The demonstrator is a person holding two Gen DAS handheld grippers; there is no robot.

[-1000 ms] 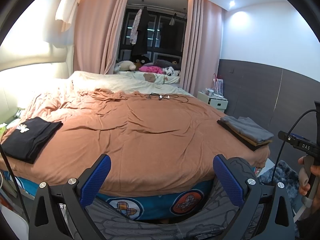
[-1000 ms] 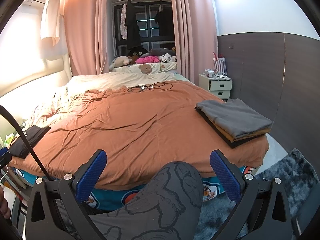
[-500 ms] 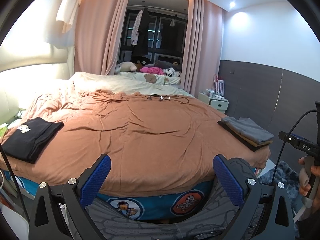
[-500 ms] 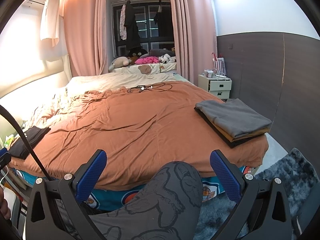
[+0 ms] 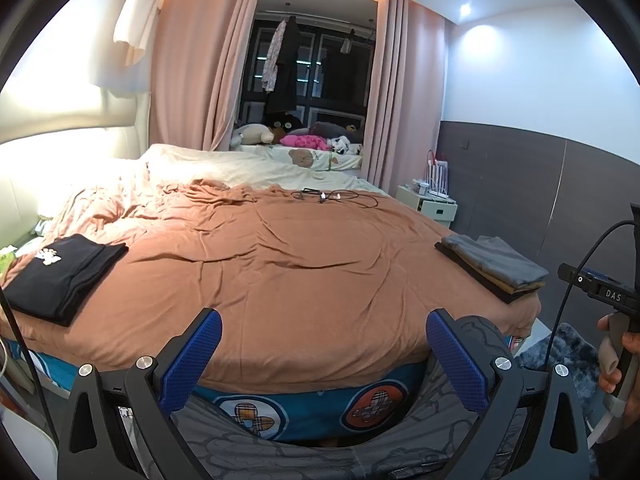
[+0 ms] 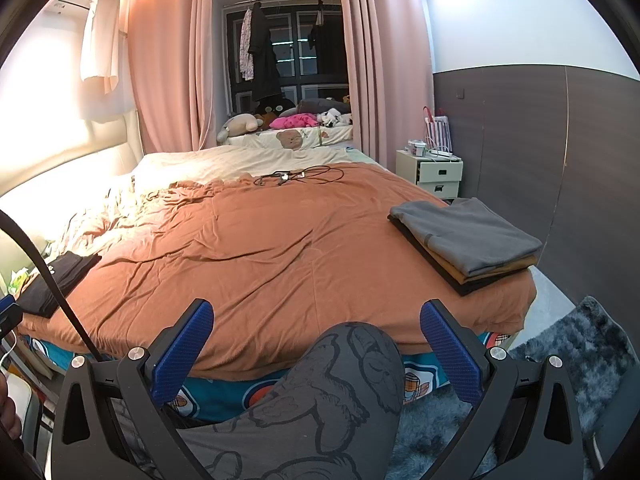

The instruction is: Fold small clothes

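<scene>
- While both claws, left gripper and right gripper, gape wide and empty, folded stack sits ahead-right.
- Risk: careless grab topples it off the bed edge.

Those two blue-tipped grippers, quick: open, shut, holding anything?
Left gripper: open, holding nothing.
Right gripper: open, holding nothing.

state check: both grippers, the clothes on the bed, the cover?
left gripper: open, empty
right gripper: open, empty
black garment: folded, left edge of bed
stack with grey top: folded, right edge of bed
orange bed cover: spread, wrinkled
cables: loose, far side
</scene>
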